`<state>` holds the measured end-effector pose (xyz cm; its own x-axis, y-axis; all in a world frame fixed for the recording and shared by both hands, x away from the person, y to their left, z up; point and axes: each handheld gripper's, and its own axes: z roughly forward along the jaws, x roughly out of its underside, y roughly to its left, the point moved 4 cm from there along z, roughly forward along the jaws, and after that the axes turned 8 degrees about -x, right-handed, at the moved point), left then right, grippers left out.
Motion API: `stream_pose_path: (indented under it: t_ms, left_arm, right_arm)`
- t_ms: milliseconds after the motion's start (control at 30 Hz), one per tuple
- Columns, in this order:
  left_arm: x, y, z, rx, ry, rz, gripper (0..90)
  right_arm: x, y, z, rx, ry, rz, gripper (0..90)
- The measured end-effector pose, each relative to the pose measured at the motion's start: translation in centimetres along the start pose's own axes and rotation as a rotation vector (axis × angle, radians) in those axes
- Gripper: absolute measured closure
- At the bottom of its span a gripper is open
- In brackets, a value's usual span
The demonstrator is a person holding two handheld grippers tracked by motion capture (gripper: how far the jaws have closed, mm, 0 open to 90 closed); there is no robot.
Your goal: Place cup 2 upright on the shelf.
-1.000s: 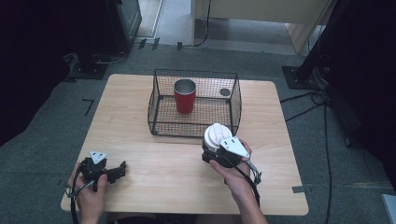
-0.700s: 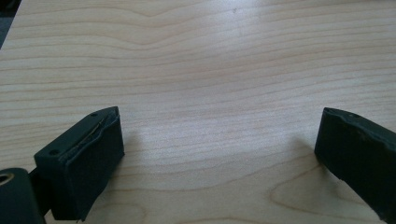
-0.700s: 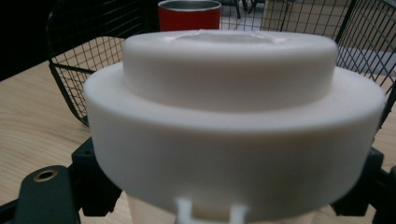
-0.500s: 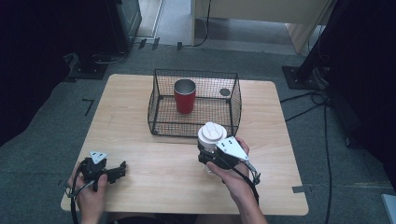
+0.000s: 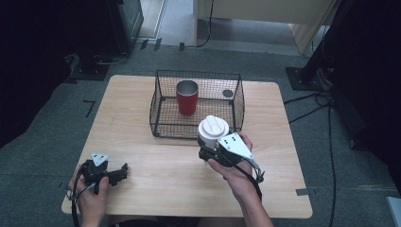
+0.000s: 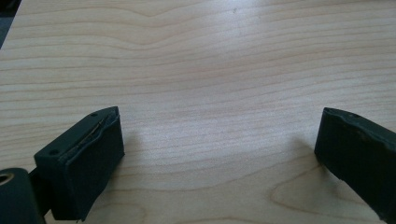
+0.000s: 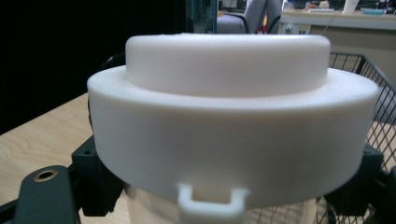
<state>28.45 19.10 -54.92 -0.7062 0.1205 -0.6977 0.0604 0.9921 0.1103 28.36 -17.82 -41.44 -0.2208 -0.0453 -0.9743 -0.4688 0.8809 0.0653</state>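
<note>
Our right gripper (image 5: 208, 150) has its fingers clamped on the smooth white lidded cup (image 5: 213, 128), body mostly hidden, raised beside the wire basket (image 5: 239, 101). Left gripper (image 5: 124, 171) fingers spread wide over the woodgrain table (image 5: 156, 179).

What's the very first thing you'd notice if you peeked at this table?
Probably the white cup with a lid, pinched in the right gripper just in front of the black wire basket. Next, the bright red cup standing upright inside that basket. The left gripper sits open near the table's front left corner.
</note>
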Motion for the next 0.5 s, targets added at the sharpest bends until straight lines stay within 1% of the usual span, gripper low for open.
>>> stream_pose_path:
  t_ms: [67, 100, 133, 167, 233, 400, 433, 500]
  left_arm:
    - [0.0, 0.0, 0.0, 0.000, 0.000, -0.002, 1.9]
    - [0.0, 0.0, 0.0, 0.000, -0.001, -0.002, 1.9]
    - [0.0, 0.0, 0.0, 0.000, -0.001, -0.002, 1.9]
    - [0.0, 0.0, 0.0, 0.000, -0.001, -0.002, 1.9]
    - [0.0, 0.0, 0.0, 0.000, -0.001, -0.002, 1.9]
    - [0.0, 0.0, 0.0, 0.000, -0.001, -0.002, 1.9]
    - [0.0, 0.0, 0.0, 0.000, -0.001, -0.002, 1.9]
    - [0.0, 0.0, 0.0, 0.000, 0.000, -0.002, 1.9]
  right_arm:
    - [-0.5, 0.0, 0.1, 0.002, -0.014, -0.007, 15.9]
    - [-1.1, 0.1, 0.2, -0.005, -0.042, -0.010, 15.9]
    - [-1.1, 0.1, 0.2, -0.005, -0.042, -0.010, 15.9]
    - [-1.5, 0.1, 0.2, -0.008, -0.064, -0.009, 15.9]
    - [-1.8, 0.0, 0.3, -0.001, -0.085, -0.006, 15.9]
    - [-2.3, -0.2, 0.5, 0.003, -0.102, 0.009, 15.9]
    - [-2.6, -0.2, 0.7, -0.001, -0.114, 0.004, 15.8]
    - [-2.7, -0.2, 0.8, -0.001, -0.116, 0.001, 15.9]
